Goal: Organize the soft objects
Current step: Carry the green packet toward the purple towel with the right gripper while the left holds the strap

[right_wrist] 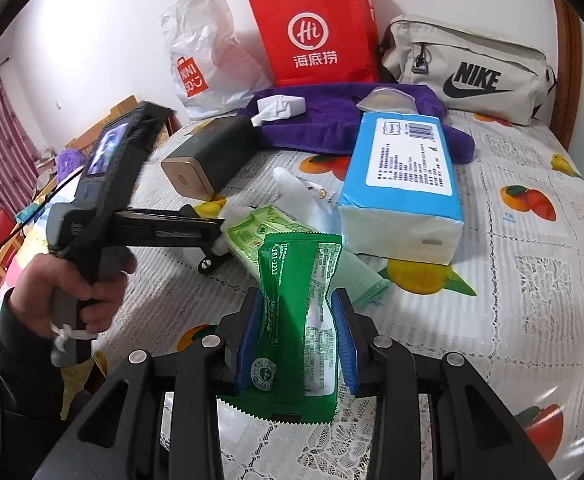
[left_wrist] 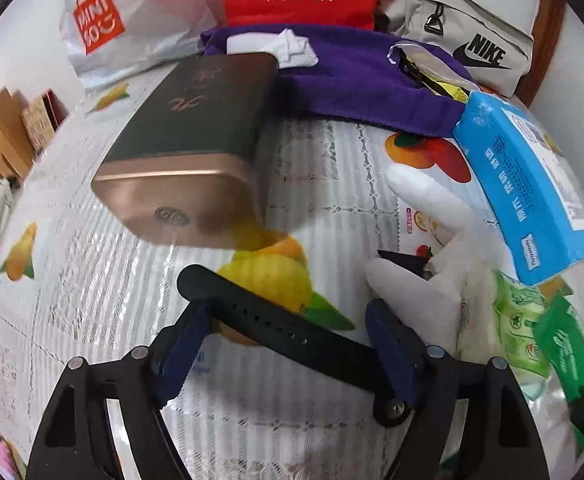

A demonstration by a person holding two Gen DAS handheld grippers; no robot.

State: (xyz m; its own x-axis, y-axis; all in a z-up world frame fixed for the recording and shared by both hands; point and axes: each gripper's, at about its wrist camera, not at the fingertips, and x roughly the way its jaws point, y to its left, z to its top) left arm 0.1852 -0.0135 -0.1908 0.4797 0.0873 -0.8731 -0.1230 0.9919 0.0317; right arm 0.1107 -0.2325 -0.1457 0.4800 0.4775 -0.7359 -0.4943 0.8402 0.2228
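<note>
Green packet stands upright in the right gripper, pinched at both sides and clear of the tabletop, likely for carrying. Just ahead lies a wipes pack, then the tissue pack. The left gripper spreads wide over a black strap, gripping nothing.
</note>
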